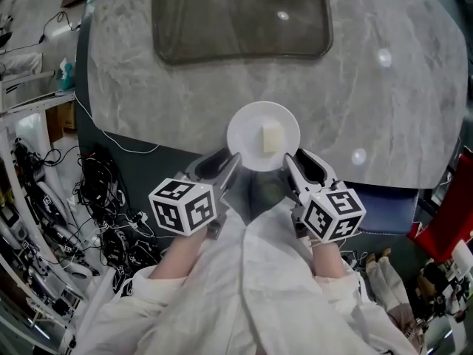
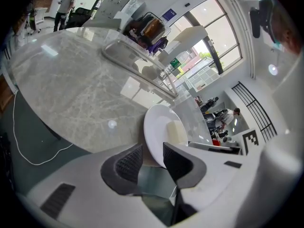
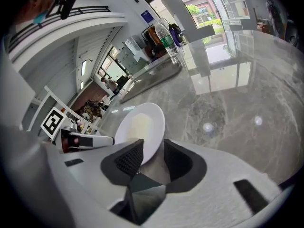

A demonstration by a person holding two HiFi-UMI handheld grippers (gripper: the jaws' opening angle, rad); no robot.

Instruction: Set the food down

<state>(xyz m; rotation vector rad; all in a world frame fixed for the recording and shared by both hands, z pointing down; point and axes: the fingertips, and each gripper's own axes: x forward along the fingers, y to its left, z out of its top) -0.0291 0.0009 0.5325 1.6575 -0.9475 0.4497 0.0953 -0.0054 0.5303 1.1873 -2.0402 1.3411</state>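
Fingers [image 2: 129, 164] of the left gripper [image 1: 231, 163] are clamping the near-left rim of the white plate [image 1: 245, 128]. One ribbed pad is pressing under the rim and the other over it, so the jaws are closed on the plate. This gripper's marker cube [image 1: 185, 206] is sitting below and left of the plate, nearer the person.

The plate is sitting between the two grippers, over the near edge of the round grey marble table [image 1: 170, 95]. Whether its underside is touching the stone, I cannot tell. The food [image 1: 272, 137], a pale yellow block, is lying flat on the plate, slightly right of the plate's centre and touching neither gripper. Beyond the plate, on the far side of the tabletop, a dark see-through tray [image 1: 240, 21] is lying well apart from it.

Fingers [image 3: 127, 159] of the right gripper [image 1: 290, 163] are pinching the near-right rim of the plate in the same way, with the rim running between the two pads. That gripper's marker cube [image 1: 334, 214] is showing below and right of the plate. Behind both cubes, the person's white sleeves [image 1: 159, 291] are reaching towards the plate from its near side.
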